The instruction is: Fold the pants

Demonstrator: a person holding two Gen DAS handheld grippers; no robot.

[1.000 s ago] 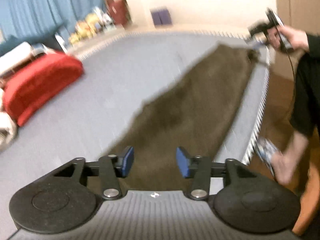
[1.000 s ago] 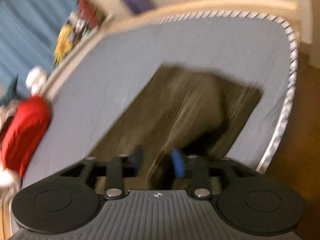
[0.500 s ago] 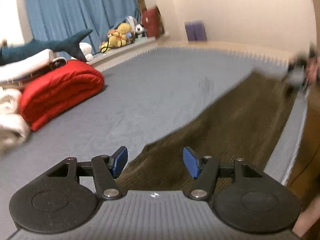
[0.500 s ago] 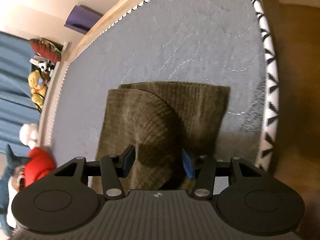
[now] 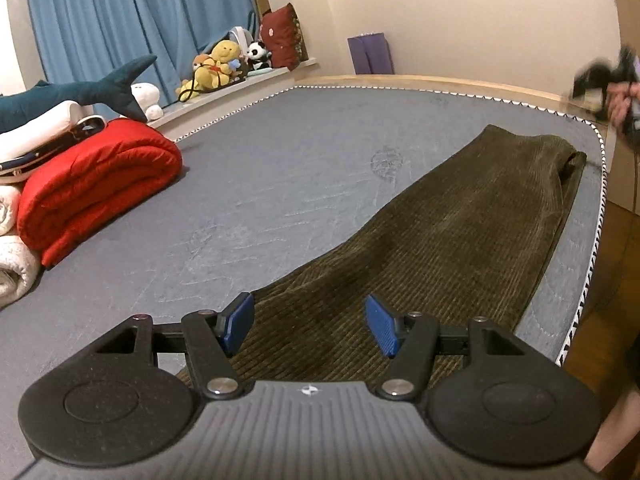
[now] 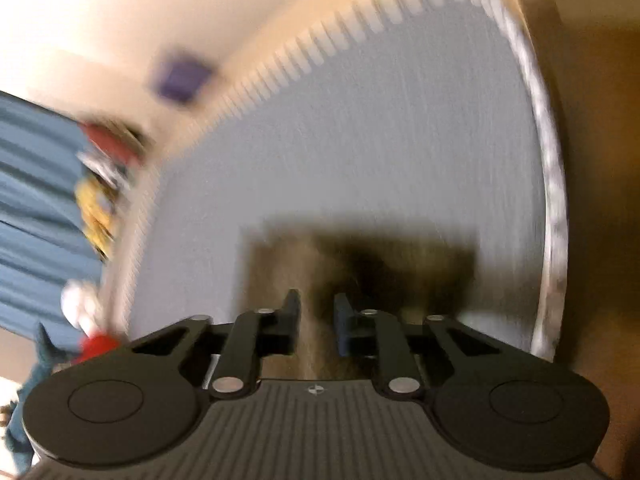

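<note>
While the left wrist view is sharp, it shows the left gripper (image 5: 310, 326) with its jaws wide and nothing between them, just above the near end of the brown corduroy pants (image 5: 452, 240). The pants run ahead of the jaws along the bed's (image 5: 280, 184) right edge. A red blanket (image 5: 96, 188) lies far left.

The right wrist view is blurred: the right gripper (image 6: 316, 322) has its jaws narrow, the pants (image 6: 360, 264) beneath and ahead; whether they pinch cloth cannot be told.
</note>
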